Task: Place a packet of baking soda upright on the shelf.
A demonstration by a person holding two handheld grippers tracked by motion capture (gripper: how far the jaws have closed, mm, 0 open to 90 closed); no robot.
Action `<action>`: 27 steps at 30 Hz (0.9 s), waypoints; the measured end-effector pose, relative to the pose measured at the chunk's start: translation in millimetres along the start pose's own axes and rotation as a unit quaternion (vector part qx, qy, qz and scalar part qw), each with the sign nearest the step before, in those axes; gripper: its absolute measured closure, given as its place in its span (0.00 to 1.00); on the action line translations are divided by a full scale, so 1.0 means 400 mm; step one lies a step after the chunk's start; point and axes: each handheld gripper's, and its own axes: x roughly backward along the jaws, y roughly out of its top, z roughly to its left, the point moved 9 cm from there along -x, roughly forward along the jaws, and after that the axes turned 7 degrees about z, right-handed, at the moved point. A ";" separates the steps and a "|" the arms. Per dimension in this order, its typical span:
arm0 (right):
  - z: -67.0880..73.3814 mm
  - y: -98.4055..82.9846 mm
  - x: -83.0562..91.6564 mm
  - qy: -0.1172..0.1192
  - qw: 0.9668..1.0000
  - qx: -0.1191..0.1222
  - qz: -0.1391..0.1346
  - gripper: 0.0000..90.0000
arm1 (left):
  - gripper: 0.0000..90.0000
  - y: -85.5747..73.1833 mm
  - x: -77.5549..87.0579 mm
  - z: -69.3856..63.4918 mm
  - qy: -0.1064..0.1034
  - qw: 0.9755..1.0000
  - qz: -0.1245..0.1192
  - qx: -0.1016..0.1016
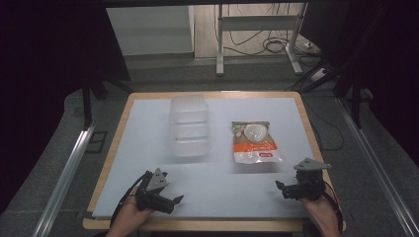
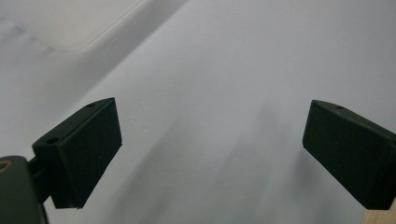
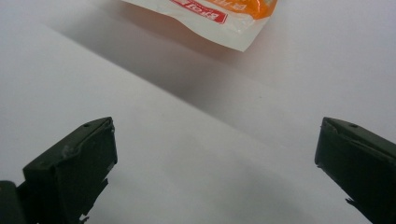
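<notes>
Two hand-held grippers sit low at the near edge of the worktop [image 1: 123, 148] in the high view. The left hand-held gripper [image 1: 174, 201] is at near left, the right hand-held gripper [image 1: 279, 188] at near right, well apart, each in a hand and each holding nothing. A clear tub [image 1: 189, 126] stands left of centre. A pouch [image 1: 254, 143] lies flat to its right, far from the right hand-held gripper.

From the left gripper view, the left hand-held gripper [image 2: 212, 154] has its jaws spread wide over bare white sheet, gripping nothing. The tub [image 2: 70, 23] corner shows at far left.

From the right gripper view, the right hand-held gripper [image 3: 215, 172] likewise has jaws wide apart and empty. The pouch [image 3: 219, 14] edge lies beyond them, not touching.
</notes>
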 end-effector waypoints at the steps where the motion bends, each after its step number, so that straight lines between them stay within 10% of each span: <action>1: -0.001 0.000 0.002 0.003 1.000 -0.001 -0.003 0.00 | 0.05 0.000 0.000 -0.001 0.000 1.000 0.000 0.000; 27: 0.018 0.003 -0.007 0.012 1.000 -0.014 0.009 0.01 | 0.05 0.002 0.000 -0.006 -0.002 1.000 -0.001 -0.005</action>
